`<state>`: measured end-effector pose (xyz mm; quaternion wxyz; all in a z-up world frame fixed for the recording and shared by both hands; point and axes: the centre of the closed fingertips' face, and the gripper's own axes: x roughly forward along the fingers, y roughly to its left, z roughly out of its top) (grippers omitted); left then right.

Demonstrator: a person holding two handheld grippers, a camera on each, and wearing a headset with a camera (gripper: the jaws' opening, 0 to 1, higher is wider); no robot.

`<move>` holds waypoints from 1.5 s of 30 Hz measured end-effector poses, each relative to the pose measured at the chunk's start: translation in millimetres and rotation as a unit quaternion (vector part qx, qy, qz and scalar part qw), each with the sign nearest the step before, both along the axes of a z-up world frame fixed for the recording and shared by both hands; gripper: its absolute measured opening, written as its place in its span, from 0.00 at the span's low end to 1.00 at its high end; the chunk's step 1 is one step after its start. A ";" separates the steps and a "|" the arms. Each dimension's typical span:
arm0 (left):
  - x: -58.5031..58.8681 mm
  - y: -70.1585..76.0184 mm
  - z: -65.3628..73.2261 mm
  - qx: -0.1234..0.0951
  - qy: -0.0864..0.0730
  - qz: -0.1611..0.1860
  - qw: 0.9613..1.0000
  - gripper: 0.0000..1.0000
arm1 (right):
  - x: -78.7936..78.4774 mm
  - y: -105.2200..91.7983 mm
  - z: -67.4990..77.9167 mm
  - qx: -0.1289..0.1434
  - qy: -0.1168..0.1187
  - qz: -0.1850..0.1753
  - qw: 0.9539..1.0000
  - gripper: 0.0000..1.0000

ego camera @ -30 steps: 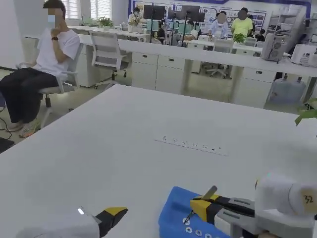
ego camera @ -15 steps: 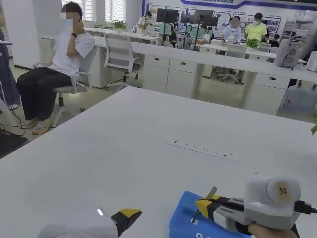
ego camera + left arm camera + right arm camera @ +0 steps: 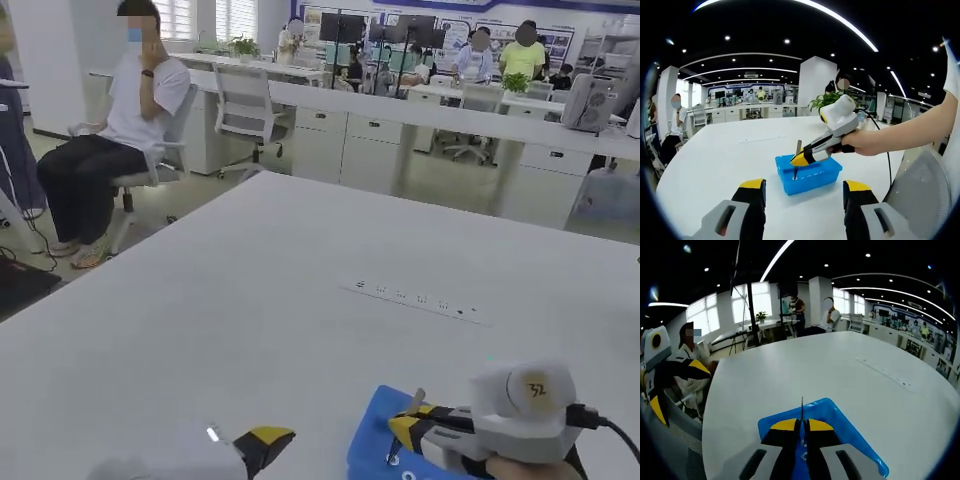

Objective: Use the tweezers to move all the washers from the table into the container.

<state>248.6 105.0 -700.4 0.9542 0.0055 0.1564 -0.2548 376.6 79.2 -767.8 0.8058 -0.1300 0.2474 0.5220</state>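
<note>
Clamping tweezers [image 3: 801, 409] in right gripper [image 3: 801, 425], tips pointing down into blue container [image 3: 812, 181]; holding left gripper [image 3: 804, 186] near it with jaws apart; failing to resolve contents.

Left gripper [image 3: 802, 186]: jaws spread wide, nothing between them. Right gripper [image 3: 801, 426]: jaws pressed together on the tweezers [image 3: 801, 409], which project straight ahead of the tips. In the left gripper view, a hand [image 3: 860, 144] grasps its body, with the bare forearm [image 3: 920, 120] extended behind.
</note>
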 end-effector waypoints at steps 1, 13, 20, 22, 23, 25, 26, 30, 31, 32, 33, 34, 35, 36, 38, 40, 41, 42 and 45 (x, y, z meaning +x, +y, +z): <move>-0.1 -0.6 0.0 0.001 0.000 -0.001 1.000 0.62 | -0.7 -0.6 -2.6 -0.003 0.003 0.001 1.000 0.02; -0.6 -1.7 -2.3 0.003 0.004 -0.004 1.000 0.61 | 0.2 -1.7 13.8 0.034 -0.003 -0.016 0.999 0.03; -1.9 -5.5 -4.2 0.006 0.008 -0.015 1.000 0.60 | -4.1 -11.1 47.8 0.074 -0.033 -0.025 0.996 0.03; -2.0 -5.5 -4.6 0.007 0.008 -0.015 1.000 0.59 | -10.1 -14.5 56.8 0.086 -0.039 -0.025 0.995 0.03; -1.9 -5.4 -4.8 0.006 0.009 -0.015 1.000 0.59 | -13.3 -16.1 61.6 0.094 -0.043 -0.025 0.994 0.03; -2.2 -6.0 -5.0 0.003 0.011 -0.016 1.000 0.58 | -22.2 -21.2 71.1 0.110 -0.047 -0.022 0.993 0.02; -2.4 -6.4 -5.1 0.002 0.011 -0.017 1.000 0.57 | -28.2 -22.2 75.5 0.115 -0.048 -0.021 0.992 0.02; -3.5 -12.1 -3.0 -0.012 0.011 -0.029 0.999 0.55 | -54.0 -30.2 82.6 0.133 -0.044 -0.014 0.990 0.02; -4.6 -13.9 -4.9 -0.008 0.015 -0.035 0.999 0.53 | -62.4 -32.1 81.7 0.137 -0.039 -0.008 0.990 0.02; -5.9 -15.6 -7.8 -0.002 0.021 -0.041 0.999 0.51 | -68.1 -33.6 80.1 0.137 -0.038 -0.004 0.990 0.02; -7.4 -18.8 -9.7 0.002 0.025 -0.049 0.998 0.48 | -75.6 -36.5 77.2 0.135 -0.035 0.000 0.990 0.02; -8.1 -20.8 -9.8 0.004 0.025 -0.055 0.998 0.47 | -80.0 -38.2 74.8 0.131 -0.034 0.003 0.991 0.02; -9.1 -23.7 -10.3 0.008 0.024 -0.062 0.998 0.46 | -87.4 -41.7 69.9 0.124 -0.028 0.010 0.992 0.02; -9.8 -25.3 -11.0 0.012 0.025 -0.066 0.997 0.45 | -90.3 -44.0 67.7 0.124 -0.025 0.008 0.992 0.02; -11.2 -28.2 -13.1 0.020 0.027 -0.074 0.997 0.44 | -97.3 -49.1 63.4 0.119 -0.022 0.010 0.993 0.02; -12.3 -30.1 -13.8 0.027 0.027 -0.080 0.996 0.44 | -106.3 -55.9 56.1 0.107 -0.012 0.017 0.994 0.02; -12.5 -30.0 -13.7 0.029 0.026 -0.080 0.996 0.44 | -111.5 -61.3 50.4 0.091 -0.012 0.022 0.995 0.02; -12.5 -29.8 -13.6 0.032 0.025 -0.081 0.996 0.44 | -115.8 -65.4 45.2 0.078 -0.008 0.029 0.996 0.02; -11.9 -28.1 -13.5 0.034 0.024 -0.078 0.996 0.43 | -126.6 -81.2 30.0 0.040 0.004 0.035 0.999 0.02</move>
